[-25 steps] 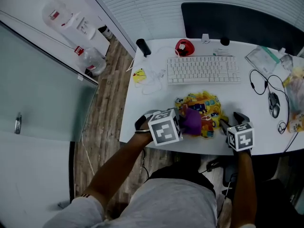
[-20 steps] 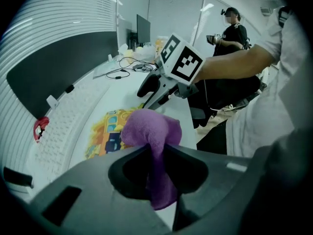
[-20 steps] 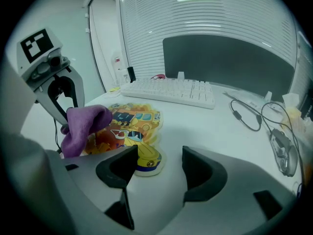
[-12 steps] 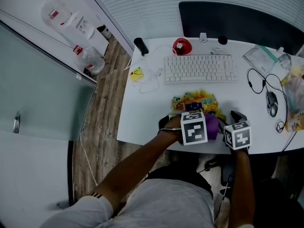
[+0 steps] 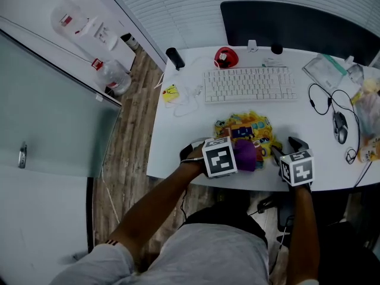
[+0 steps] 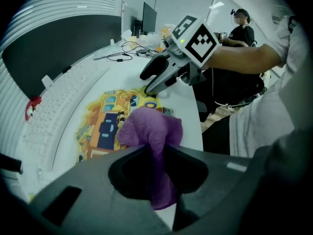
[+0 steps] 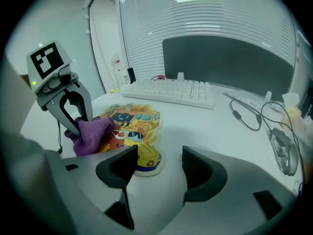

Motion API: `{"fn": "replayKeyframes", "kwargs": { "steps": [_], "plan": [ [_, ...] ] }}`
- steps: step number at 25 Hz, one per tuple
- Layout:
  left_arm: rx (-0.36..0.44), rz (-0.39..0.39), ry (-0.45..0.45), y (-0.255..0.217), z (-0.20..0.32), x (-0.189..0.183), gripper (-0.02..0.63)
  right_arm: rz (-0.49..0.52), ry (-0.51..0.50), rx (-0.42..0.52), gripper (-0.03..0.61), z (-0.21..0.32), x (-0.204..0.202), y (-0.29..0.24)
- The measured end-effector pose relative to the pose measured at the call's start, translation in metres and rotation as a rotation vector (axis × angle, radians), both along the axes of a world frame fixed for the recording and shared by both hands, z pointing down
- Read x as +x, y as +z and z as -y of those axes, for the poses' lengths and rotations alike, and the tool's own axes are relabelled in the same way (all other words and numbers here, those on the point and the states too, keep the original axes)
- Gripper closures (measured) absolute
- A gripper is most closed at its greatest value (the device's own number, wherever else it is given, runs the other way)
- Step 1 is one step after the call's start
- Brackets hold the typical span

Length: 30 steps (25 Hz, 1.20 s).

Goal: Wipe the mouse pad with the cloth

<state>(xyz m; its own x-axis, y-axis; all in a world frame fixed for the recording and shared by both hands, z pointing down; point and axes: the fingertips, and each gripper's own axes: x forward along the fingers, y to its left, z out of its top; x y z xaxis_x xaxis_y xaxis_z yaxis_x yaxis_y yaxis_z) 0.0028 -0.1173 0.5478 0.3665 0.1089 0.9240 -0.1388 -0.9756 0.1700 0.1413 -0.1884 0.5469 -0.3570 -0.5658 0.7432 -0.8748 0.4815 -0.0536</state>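
Observation:
The mouse pad [image 5: 248, 129], a colourful yellow cartoon shape, lies on the white desk in front of the keyboard. My left gripper [image 5: 240, 157] is shut on a purple cloth [image 5: 245, 154], which rests on the pad's near edge. In the left gripper view the cloth [image 6: 149, 130] bunches out between the jaws over the pad [image 6: 110, 124]. My right gripper [image 5: 285, 148] stands open at the pad's right end. In the right gripper view the pad's [image 7: 132, 124] near tip lies between its jaws, with the cloth [image 7: 90, 133] to the left.
A white keyboard [image 5: 250, 85] lies behind the pad, a dark monitor [image 5: 297, 25] behind that. A mouse [image 5: 340, 129] with a looped cable, a plastic bag [image 5: 326, 70] and a red object [image 5: 226, 57] also sit on the desk [image 5: 178, 147]. The desk's front edge runs just under both grippers.
My left gripper swept the cloth to the right along the pad's near part, then back to the left. The right gripper has stayed at the pad's right end.

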Motion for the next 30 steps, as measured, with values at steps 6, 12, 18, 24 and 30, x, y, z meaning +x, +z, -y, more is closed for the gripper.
{"fn": "replayKeyframes", "kwargs": {
  "steps": [6, 12, 18, 24, 30],
  "plan": [
    [-0.007, -0.004, -0.104, 0.003, 0.002, -0.042, 0.532, 0.007, -0.003, 0.007, 0.331, 0.000, 0.000, 0.000],
    [0.039, 0.012, -0.185, -0.004, 0.004, -0.083, 0.532, 0.005, -0.007, 0.012, 0.331, 0.000, 0.000, 0.000],
    [0.051, -0.017, -0.277, -0.008, -0.003, -0.111, 0.532, -0.002, -0.009, 0.008, 0.331, -0.001, 0.000, 0.000],
    [0.148, -0.198, -0.413, -0.043, 0.006, -0.100, 0.532, -0.061, -0.043, 0.056, 0.331, 0.000, -0.001, -0.009],
    [0.296, -0.563, -0.538, -0.114, 0.019, -0.065, 0.532, 0.015, -0.071, 0.169, 0.333, -0.009, -0.015, -0.061]
  ]
}}
